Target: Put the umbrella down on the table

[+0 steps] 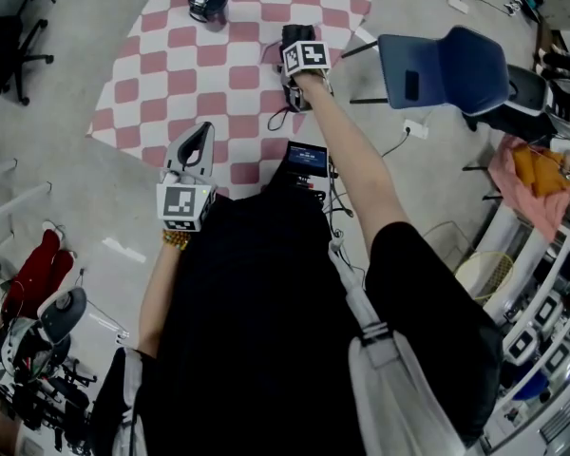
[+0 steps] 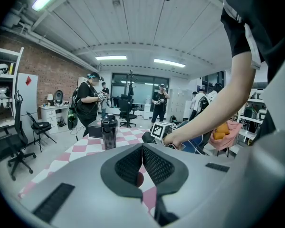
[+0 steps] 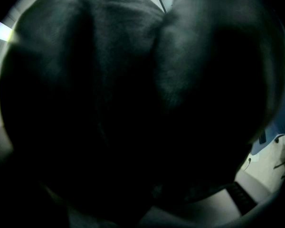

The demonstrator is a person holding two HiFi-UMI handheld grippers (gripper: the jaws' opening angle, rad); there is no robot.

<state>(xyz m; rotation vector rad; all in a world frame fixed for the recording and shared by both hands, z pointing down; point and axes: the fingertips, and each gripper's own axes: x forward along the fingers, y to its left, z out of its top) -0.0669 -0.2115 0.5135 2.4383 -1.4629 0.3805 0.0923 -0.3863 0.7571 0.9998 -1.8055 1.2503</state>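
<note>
In the head view, the right gripper [image 1: 300, 72] reaches far out over the table [image 1: 171, 65], which is draped in red-and-white checks. Directly under it sits the folded black umbrella [image 1: 294, 98], its long axis seemingly running near to far. It looks to be on the table or just above it. The left gripper [image 1: 199, 137] hangs near the body, well to the left, so the right arm is the nearer one. A bottle [image 1: 209, 3] stands at the far edge, and a blue chair [image 1: 446, 69] sits off to the right.

The left gripper view shows its pads pressed together on nothing, with the bottle [image 2: 109, 132] beyond.

The right gripper view is swamped by the dark umbrella [image 3: 133, 94], hard against the lens. I can't tell whether the jaws pinch it.
</note>
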